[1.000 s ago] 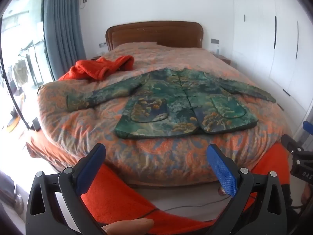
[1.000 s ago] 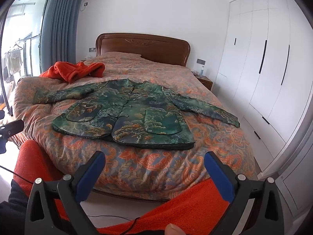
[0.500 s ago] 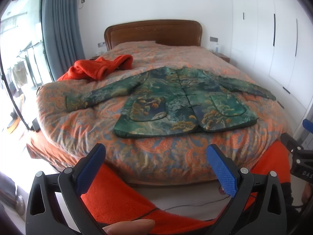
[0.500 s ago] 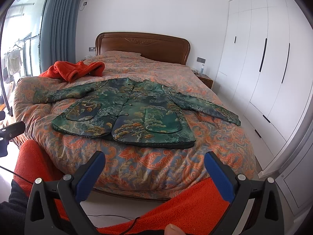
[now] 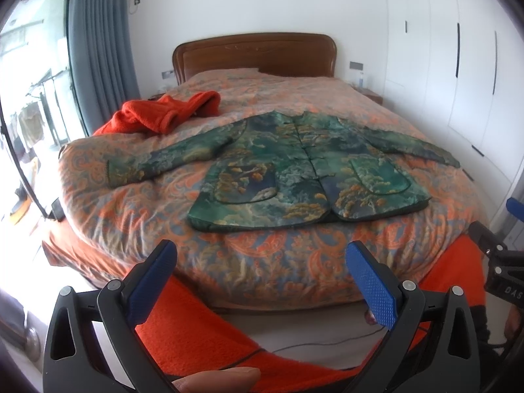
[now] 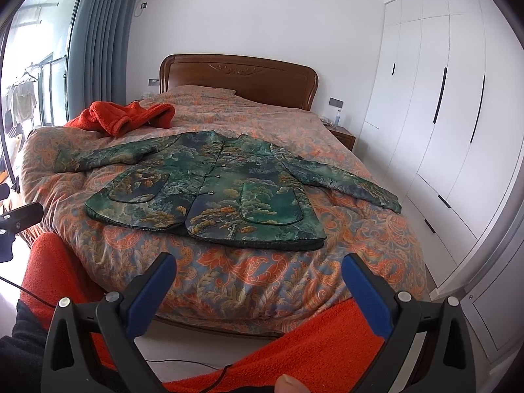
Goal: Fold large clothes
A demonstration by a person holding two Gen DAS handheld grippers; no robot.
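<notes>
Left wrist view: the left gripper (image 5: 262, 271) hangs with its jaws spread wide and holding nothing, short of the bed's (image 5: 137, 203) near edge. Its frame cuts off the bottom of the picture, where a fingertip (image 5: 219, 378) pokes in. The green jacket (image 5: 304, 177) lies flat and buttoned on the bed's near half, sleeves spread left and right. A red garment (image 5: 163, 114) is bunched at the far left, apart from the left sleeve. Part of the right gripper (image 5: 501, 262) shows at the right rim.

Right wrist view: the right gripper (image 6: 258, 278) is likewise wide and empty. The jacket (image 6: 213, 186) sits ahead, its right sleeve reaching toward the bed's (image 6: 376, 255) right edge. White wardrobes (image 6: 442, 114) stand right, leaving a floor strip between.
</notes>
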